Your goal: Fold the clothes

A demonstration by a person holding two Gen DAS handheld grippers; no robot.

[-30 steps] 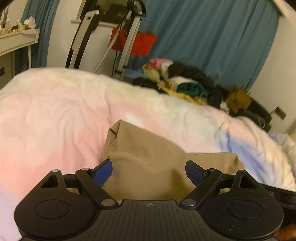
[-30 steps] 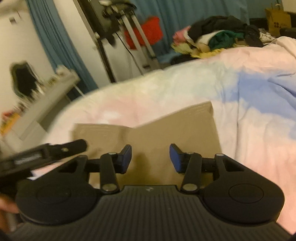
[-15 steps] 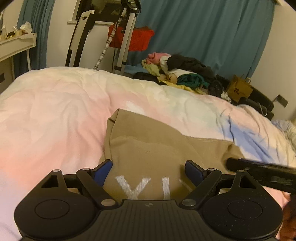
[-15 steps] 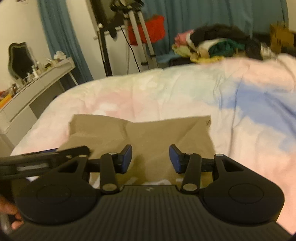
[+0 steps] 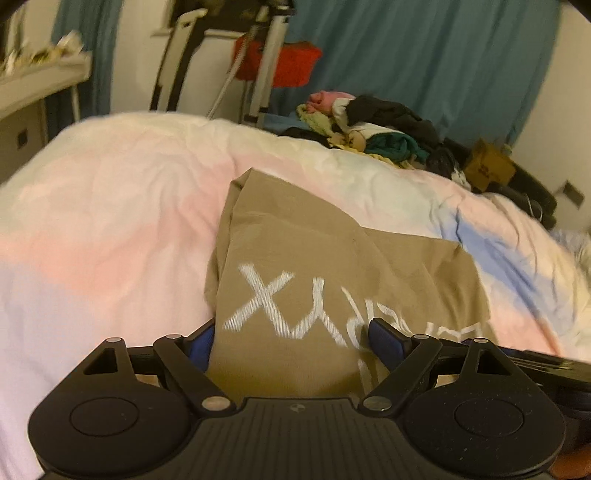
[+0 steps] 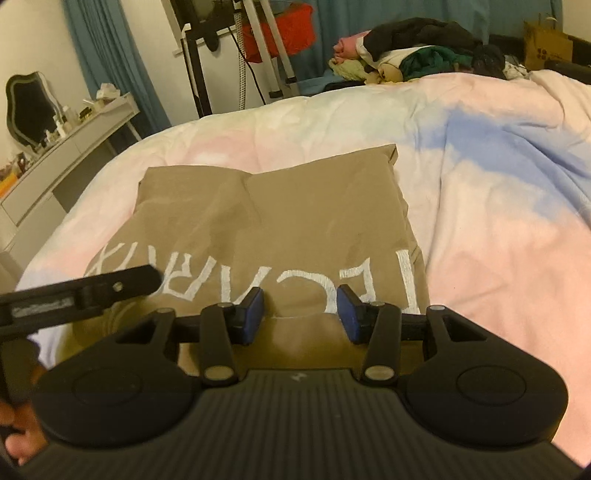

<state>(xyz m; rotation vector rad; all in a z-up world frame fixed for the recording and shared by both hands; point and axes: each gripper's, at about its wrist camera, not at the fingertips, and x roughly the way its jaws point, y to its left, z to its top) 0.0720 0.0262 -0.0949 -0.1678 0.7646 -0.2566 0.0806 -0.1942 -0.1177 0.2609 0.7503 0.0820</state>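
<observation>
Tan shirt (image 6: pixel 273 221) spread flat on the bed (image 6: pixel 480 229), near its front edge, white lettering up and reading upside down from both wrist views. Far edge of the shirt folded straight, with two soft corners toward the middle of the bed; a shallow crease down its centre.

Left gripper (image 5: pixel 291 341) low over the shirt's near left part, jaws wide apart, fabric rising between the blue pads (image 5: pixel 386 339) and covering much of the left pad. Whether the cloth is touched or only lies under the fingers: cannot tell. Nothing clamped.

Right gripper (image 6: pixel 300 314) over the shirt's near right part, jaws parted narrower than the left, blue pads (image 6: pixel 349 314) either side of a letter, not closed on fabric. Left gripper's finger seen from the right view as a dark bar crossing the shirt's left side, blurred.

Bed cover pastel: pink, white, blue patches, wrinkled. At the far edge of the bed, a pile of clothes (image 6: pixel 413 55): pink, black, green, cream. Behind it a blue curtain (image 5: pixel 424 62) and a red bin (image 6: pixel 280 31) by a metal stand (image 6: pixel 273 62). Left of the bed, a white dresser (image 6: pixel 66 147) with a mirror (image 6: pixel 29 107) and small items. A brown box (image 5: pixel 487 168) off the bed's far right corner.
</observation>
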